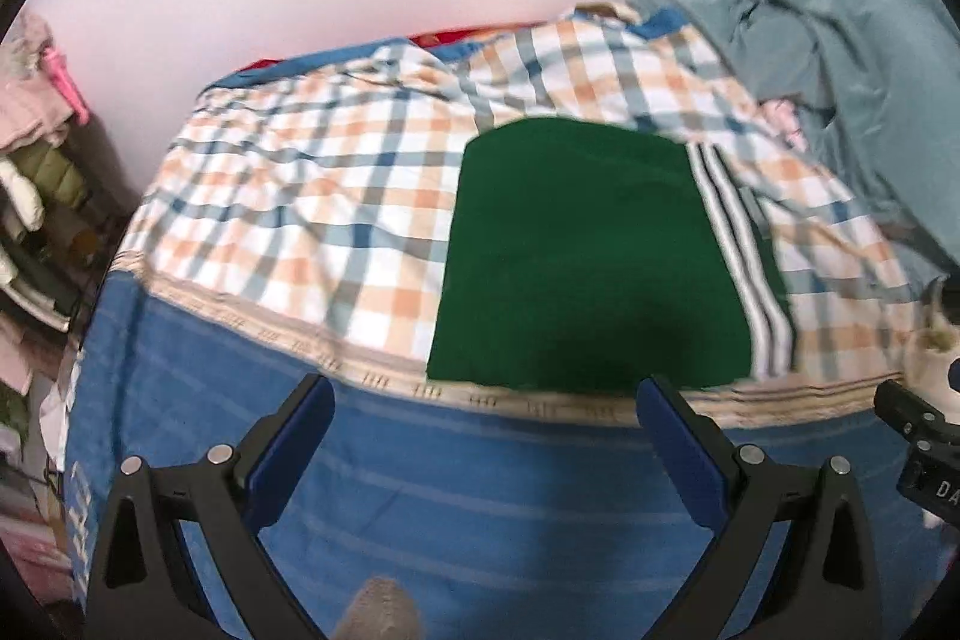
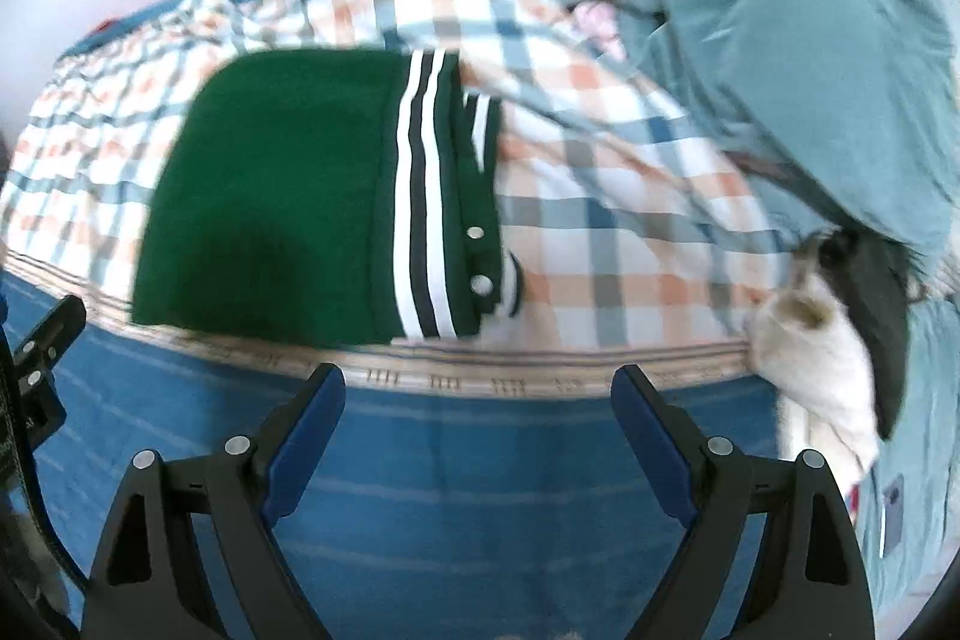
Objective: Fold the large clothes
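So the green jacket [image 1: 576, 256] sits folded into a neat rectangle on the checked sheet [image 1: 288, 196], its near edge right at the sheet's trim where the blue striped blanket [image 1: 456, 496] starts, with the white-and-black striped band and snap buttons along its right side. Both claws hang above the blue blanket just in front of it: the left gripper [image 1: 486, 394] is spread wide with nothing in it, and the right gripper [image 2: 477, 382] is spread apart too, also empty. A rumpled grey-blue duvet [image 2: 750, 10] is piled on the right, and a black-and-white cat [image 2: 840, 316] is tucked at its edge.
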`<state>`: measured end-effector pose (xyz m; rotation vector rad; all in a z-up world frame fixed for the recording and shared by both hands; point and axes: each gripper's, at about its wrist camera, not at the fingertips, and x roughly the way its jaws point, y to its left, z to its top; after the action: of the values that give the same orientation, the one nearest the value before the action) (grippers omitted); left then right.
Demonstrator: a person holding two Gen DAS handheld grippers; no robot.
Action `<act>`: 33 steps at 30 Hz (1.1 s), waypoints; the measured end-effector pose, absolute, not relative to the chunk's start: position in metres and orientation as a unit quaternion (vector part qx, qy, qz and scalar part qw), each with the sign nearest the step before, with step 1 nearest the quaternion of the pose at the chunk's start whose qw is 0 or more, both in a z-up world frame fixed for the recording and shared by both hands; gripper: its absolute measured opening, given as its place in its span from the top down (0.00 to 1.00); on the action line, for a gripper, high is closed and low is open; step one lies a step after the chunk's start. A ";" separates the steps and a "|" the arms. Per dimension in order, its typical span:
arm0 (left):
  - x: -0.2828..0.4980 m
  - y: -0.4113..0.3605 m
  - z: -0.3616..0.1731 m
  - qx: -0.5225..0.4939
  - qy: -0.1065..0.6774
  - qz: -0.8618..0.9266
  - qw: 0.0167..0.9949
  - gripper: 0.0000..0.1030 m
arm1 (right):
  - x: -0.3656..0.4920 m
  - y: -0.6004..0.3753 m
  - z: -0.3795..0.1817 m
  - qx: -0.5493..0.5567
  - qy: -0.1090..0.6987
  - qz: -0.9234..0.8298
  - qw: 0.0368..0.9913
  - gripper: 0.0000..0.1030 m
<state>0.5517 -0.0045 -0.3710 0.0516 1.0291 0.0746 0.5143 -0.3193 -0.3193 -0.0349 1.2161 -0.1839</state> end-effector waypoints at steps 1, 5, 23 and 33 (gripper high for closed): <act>0.535 -0.004 -0.351 0.023 0.486 0.037 0.873 0.00 | 0.497 -0.318 -0.301 -0.018 0.564 -0.089 0.821 0.11; 0.487 -0.010 -0.299 0.022 0.467 0.036 0.883 0.00 | 0.441 -0.314 -0.238 -0.007 0.545 -0.086 0.834 0.11; 0.317 -0.017 -0.087 -0.008 0.414 0.018 0.910 0.00 | 0.215 -0.292 0.048 -0.011 0.439 -0.076 0.895 0.11; 0.276 -0.010 -0.039 0.002 0.374 0.029 0.927 0.00 | 0.146 -0.281 0.139 -0.022 0.384 -0.061 0.921 0.11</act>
<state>0.2759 -0.0099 -0.0392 0.0044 0.7663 0.0605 0.1458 -0.2806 0.1390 -0.0454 0.7878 -0.1245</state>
